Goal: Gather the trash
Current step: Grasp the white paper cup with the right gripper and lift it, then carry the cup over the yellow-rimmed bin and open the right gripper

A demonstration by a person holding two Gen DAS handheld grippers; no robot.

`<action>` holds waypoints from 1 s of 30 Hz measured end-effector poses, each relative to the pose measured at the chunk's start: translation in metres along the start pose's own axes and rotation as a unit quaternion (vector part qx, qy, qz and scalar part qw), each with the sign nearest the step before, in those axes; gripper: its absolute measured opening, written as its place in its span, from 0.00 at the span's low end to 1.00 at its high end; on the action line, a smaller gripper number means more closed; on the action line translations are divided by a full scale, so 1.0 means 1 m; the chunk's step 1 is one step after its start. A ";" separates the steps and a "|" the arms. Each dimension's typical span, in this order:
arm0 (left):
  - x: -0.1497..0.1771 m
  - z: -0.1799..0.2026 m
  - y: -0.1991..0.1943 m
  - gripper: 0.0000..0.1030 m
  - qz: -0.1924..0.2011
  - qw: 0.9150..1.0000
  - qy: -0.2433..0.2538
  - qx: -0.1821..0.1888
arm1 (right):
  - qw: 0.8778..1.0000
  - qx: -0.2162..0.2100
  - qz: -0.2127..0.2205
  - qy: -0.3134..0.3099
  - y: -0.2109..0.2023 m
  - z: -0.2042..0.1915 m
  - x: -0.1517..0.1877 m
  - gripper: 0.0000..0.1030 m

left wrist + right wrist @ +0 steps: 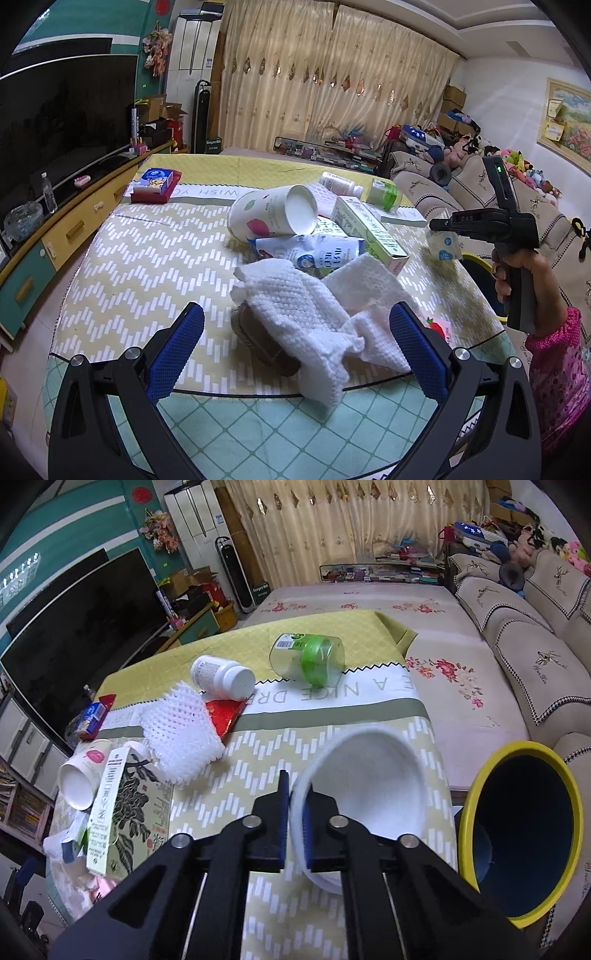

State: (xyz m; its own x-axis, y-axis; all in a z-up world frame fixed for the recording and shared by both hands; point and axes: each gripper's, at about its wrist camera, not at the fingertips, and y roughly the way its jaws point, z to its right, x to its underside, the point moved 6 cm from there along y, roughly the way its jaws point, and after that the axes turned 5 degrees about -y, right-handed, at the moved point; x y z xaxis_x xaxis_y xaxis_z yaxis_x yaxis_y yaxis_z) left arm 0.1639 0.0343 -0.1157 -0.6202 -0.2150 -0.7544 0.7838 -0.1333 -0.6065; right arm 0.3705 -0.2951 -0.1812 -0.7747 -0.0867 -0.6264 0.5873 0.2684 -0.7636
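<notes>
My left gripper (295, 350) is open, its blue fingers either side of a crumpled white paper towel (314, 325) that drapes a brown object (262, 343). Behind lie a tipped paper cup (273, 216), a blue-white wrapper (310, 254) and a long green-white box (369, 232). My right gripper (295, 823) is shut on the rim of a white paper cup (373, 794), held above the table beside a yellow-rimmed blue bin (524, 827). In the left wrist view the right gripper (437, 225) holds that cup (443, 247) at the table's right edge.
A white bottle (221, 675), clear jar with green lid (310, 657), white foam net (181, 731) and red packet (225, 712) lie on the table's far part. A tissue pack (157, 182) lies far left. A sofa (535, 664) stands right, a TV cabinet (55, 229) left.
</notes>
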 end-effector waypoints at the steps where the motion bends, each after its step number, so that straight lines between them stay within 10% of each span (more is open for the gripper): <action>1: 0.001 -0.002 -0.001 0.96 0.000 1.000 -0.001 -0.001 | 1.000 0.002 -0.002 -0.001 0.002 -0.001 -0.001 0.05; 15: -0.006 0.002 0.003 0.96 0.006 1.000 0.001 0.013 | 0.997 0.045 0.056 -0.012 -0.049 0.019 -0.011 0.05; 30: -0.007 0.045 0.019 0.96 -0.007 0.999 0.043 0.027 | 0.972 0.207 -0.049 0.098 0.004 0.215 0.054 0.05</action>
State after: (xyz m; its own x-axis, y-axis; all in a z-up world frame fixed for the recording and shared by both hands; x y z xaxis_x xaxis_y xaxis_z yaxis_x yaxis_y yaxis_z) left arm 0.1845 -0.0103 -0.1107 -0.6294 -0.1286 -0.7664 0.7742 -0.1888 -0.6041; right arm 0.3812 -0.5055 -0.2516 -0.8373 0.1024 -0.5370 0.5216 -0.1448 -0.8408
